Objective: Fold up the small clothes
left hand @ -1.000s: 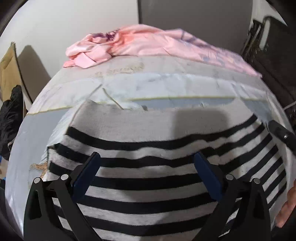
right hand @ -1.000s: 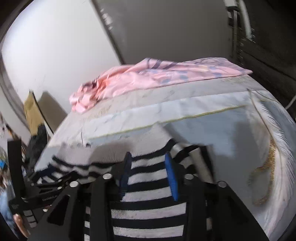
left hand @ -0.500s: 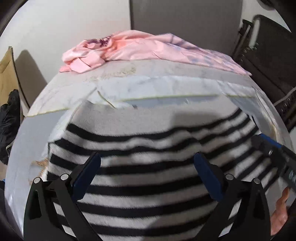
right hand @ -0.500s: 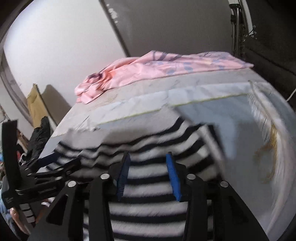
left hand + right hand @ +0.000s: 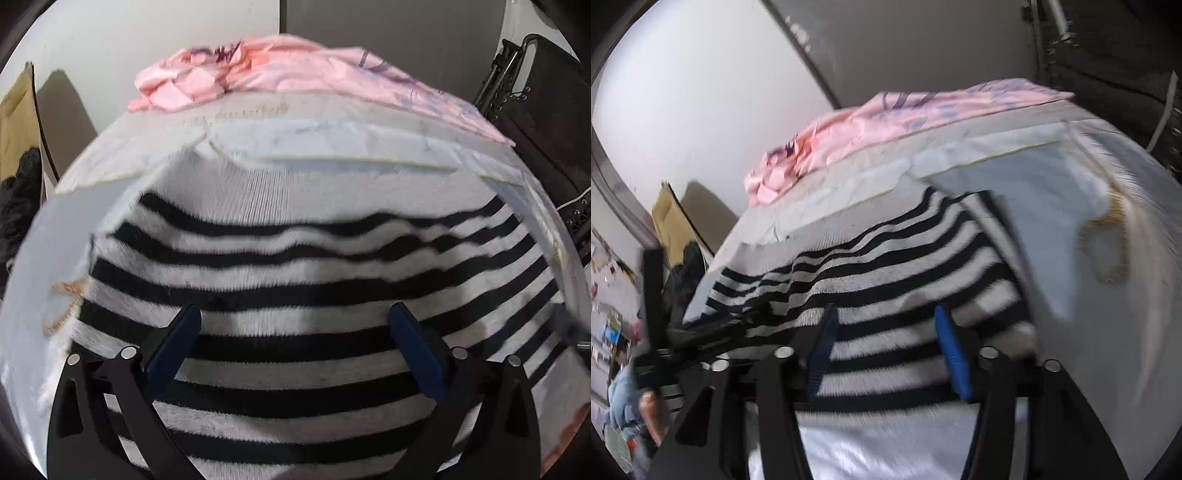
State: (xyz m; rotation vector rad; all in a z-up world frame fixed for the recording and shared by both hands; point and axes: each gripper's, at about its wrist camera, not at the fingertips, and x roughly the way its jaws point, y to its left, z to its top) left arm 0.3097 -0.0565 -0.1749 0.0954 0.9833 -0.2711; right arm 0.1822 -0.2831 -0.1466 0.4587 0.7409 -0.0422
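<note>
Left gripper jaws wide, hovering over the striped sweater mid-frame, likely lining up a fold. Right gripper jaws narrower, gap showing; cannot tell if cloth is pinched. Pink garment waits at the top.

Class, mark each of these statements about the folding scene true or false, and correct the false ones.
1. The garment under the grippers is a striped sweater in black and white. True.
2. The left gripper has its jaws shut. False: they stand wide apart above the sweater.
3. A pink garment lies crumpled at the far end of the bed. True.
4. The pink garment lies on top of the striped sweater. False: bare bed cover separates them.
5. The right gripper has its jaws parted, with striped knit showing between them. True.
</note>
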